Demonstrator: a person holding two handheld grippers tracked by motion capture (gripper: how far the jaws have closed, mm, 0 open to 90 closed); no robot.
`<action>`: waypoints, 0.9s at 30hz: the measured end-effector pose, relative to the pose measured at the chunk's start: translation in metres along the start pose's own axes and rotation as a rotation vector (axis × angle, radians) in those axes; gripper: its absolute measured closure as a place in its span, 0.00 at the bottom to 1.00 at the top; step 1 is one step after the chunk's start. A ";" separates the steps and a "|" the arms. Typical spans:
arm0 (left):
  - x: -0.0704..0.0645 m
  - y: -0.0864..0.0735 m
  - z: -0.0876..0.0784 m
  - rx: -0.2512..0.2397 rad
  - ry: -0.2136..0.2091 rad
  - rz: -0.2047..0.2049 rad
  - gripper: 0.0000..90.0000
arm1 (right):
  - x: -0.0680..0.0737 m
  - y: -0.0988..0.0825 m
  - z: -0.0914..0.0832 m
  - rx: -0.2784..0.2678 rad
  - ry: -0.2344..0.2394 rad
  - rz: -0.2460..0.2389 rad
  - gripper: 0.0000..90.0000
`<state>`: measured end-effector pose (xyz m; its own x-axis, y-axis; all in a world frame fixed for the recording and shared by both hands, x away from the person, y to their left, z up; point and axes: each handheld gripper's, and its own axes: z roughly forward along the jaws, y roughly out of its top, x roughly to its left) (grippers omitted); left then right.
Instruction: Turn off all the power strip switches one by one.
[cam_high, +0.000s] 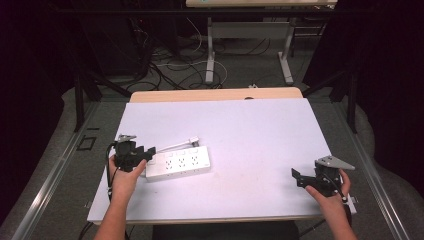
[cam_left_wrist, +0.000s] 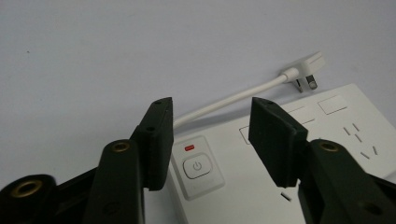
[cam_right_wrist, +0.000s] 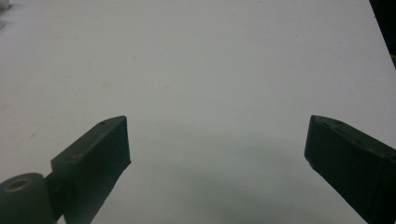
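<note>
A white power strip (cam_high: 179, 162) lies left of centre on the white table (cam_high: 250, 130), its short white cord and plug (cam_high: 192, 141) curling behind it. My left gripper (cam_high: 146, 151) hovers at the strip's left end, open, its jaws straddling the power button (cam_left_wrist: 198, 167) with a red light (cam_left_wrist: 189, 148) above it. The plug (cam_left_wrist: 306, 70) lies beyond on the table. My right gripper (cam_high: 296, 176) rests near the table's front right corner, open wide over bare white surface (cam_right_wrist: 215, 93), holding nothing.
The table's front edge (cam_high: 210, 219) runs just ahead of both forearms. Beyond the far edge stand the legs of another desk (cam_high: 210, 55) and tangled cables (cam_high: 165, 65) on the floor. Dark curtains flank both sides.
</note>
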<state>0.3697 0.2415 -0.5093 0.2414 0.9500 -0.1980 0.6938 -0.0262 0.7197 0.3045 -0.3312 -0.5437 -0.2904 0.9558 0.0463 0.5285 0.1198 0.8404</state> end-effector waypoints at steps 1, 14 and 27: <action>0.001 -0.001 0.001 0.003 0.002 -0.008 0.63 | 0.000 0.000 0.000 0.012 0.005 -0.008 0.07; 0.007 -0.005 0.009 0.074 0.023 -0.028 0.91 | 0.001 -0.001 0.002 0.028 0.013 -0.002 0.07; 0.002 -0.008 0.017 0.135 0.035 0.010 1.00 | 0.001 -0.001 0.003 0.027 0.013 -0.001 0.07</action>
<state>0.3762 0.2380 -0.5264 0.2264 0.9597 -0.1666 0.7772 -0.0749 0.6248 0.3061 -0.3297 -0.5468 -0.3011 0.9521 0.0522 0.5492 0.1284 0.8258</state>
